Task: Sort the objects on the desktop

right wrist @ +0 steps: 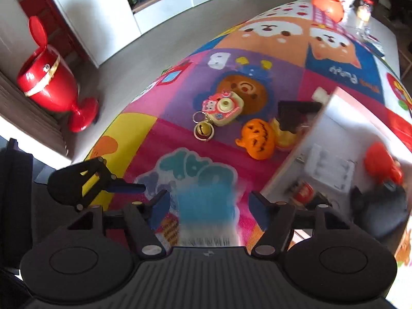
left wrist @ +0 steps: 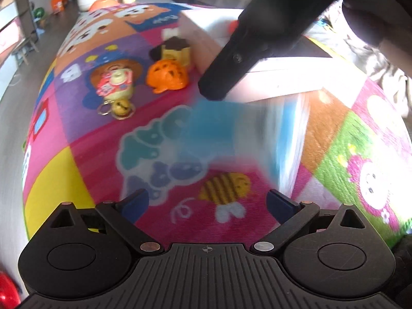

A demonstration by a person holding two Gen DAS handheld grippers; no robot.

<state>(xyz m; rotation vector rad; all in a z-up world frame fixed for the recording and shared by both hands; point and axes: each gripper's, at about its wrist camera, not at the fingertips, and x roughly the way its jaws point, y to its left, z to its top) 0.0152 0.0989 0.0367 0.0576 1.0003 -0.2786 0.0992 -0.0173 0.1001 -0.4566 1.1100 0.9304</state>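
You get bright daylight and heavy fisheye bending at the edges in both views, with a motion-smeared blue object [left wrist: 213, 126] in the middle, glare washing out the white box [left wrist: 278, 77], while the orange pumpkin [right wrist: 256, 139] stays fairly sharp.

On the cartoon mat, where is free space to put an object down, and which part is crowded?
The yellow square at the mat's near edge is bare, and so is the orange deer panel beyond the toys. It is crowded where the camera keychain, orange pumpkin and yellow-brown toy sit beside the white box.
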